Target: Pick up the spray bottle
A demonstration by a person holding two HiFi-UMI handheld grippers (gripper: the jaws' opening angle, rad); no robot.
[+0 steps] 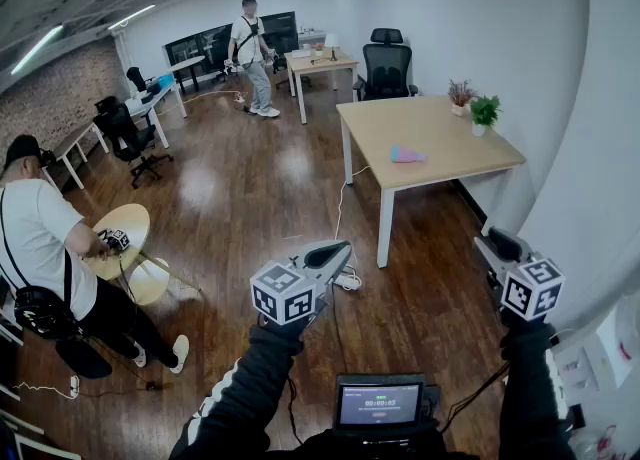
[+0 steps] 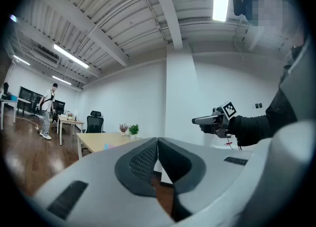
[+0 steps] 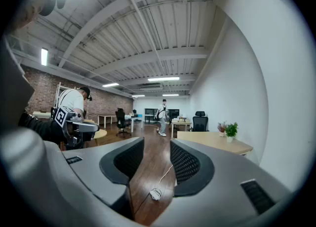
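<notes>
Open floor (image 1: 250,188) reaches the desk (image 1: 450,143); potted plants (image 1: 484,111) crowd its corner by the wall (image 1: 560,68).

The floor (image 1: 250,198) is glossy dark wood planking with pale glare; the desk (image 1: 440,143) at two o'clock has a pale matt wood top on white painted legs; the brick wall (image 1: 50,98) at ten o'clock looks rough; the left gripper (image 2: 158,144) and right gripper (image 3: 152,147) have smooth matt grey plastic shells; their pads (image 3: 190,164) are dark and finely gridded; the sleeves (image 1: 250,388) are black cloth.
</notes>
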